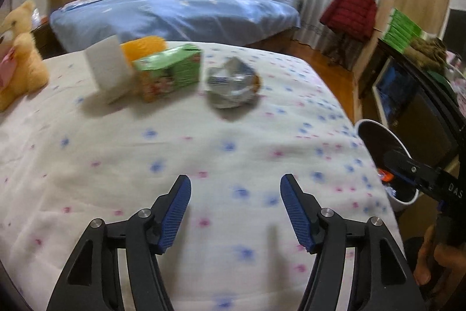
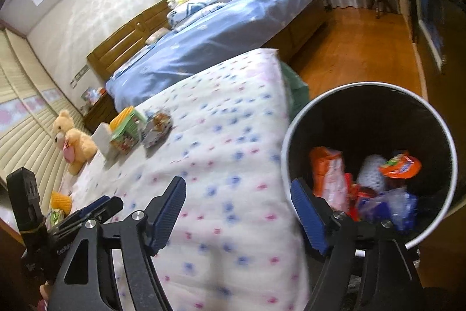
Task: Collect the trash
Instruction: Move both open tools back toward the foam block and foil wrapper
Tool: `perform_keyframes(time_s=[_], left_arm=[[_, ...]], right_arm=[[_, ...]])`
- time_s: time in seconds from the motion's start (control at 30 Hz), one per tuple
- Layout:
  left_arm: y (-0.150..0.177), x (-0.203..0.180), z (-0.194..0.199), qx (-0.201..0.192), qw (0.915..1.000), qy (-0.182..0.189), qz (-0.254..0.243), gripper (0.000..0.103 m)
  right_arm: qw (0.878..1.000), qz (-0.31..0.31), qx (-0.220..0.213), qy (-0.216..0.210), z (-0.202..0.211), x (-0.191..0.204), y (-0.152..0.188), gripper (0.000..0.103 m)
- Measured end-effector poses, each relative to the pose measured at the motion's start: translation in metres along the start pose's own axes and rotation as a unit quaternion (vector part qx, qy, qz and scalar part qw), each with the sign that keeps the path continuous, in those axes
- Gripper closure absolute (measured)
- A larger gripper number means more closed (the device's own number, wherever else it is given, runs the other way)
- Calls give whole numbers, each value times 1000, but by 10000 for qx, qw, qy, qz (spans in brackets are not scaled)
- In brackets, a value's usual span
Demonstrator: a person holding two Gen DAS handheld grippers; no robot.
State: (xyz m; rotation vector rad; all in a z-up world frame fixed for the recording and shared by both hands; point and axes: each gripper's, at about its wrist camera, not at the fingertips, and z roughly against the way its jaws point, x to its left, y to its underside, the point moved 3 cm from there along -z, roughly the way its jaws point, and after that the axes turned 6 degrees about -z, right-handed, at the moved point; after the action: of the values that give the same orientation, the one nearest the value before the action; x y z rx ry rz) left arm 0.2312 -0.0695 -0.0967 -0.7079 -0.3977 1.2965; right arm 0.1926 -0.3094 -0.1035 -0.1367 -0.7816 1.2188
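Observation:
A crumpled silver wrapper [image 1: 231, 83] lies on the flowered bed sheet [image 1: 174, 153], beside a green carton [image 1: 169, 72], a white box [image 1: 107, 69] and an orange item [image 1: 144, 47]. My left gripper [image 1: 236, 212] is open and empty, low over the sheet, well short of them. My right gripper [image 2: 237, 212] is open and empty at the bed's edge, next to a white-rimmed bin [image 2: 294, 136] holding several wrappers [image 2: 329, 174]. The wrapper [image 2: 157, 127] and the carton [image 2: 126, 130] show far off in the right wrist view. The bin [image 1: 375, 126] shows at the right of the left wrist view.
A teddy bear [image 1: 20, 54] sits at the bed's left side. A second bed with blue bedding [image 1: 174, 13] stands behind. A red jacket [image 1: 349, 10] hangs on a stand, with a wooden floor [image 2: 358, 48] and dark furniture [image 1: 407, 95] on the right.

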Motion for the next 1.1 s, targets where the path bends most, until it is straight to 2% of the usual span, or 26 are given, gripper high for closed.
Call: perform_keyframes(time_s=[0.43,0.67,1.1], left_arm=[[-3,69,15,-73,9979,-466,449,40],[-15,94,4,-122,9961,-672,562,40],[-46,132,-28,-229,9945,-749,697,40]], right_arm=[[9975,551,255,-373,-35,62,8,26],[9953,765,320,-507,-55,87,7,26],[9931,875,503,-605,-106,122,-10,26]])
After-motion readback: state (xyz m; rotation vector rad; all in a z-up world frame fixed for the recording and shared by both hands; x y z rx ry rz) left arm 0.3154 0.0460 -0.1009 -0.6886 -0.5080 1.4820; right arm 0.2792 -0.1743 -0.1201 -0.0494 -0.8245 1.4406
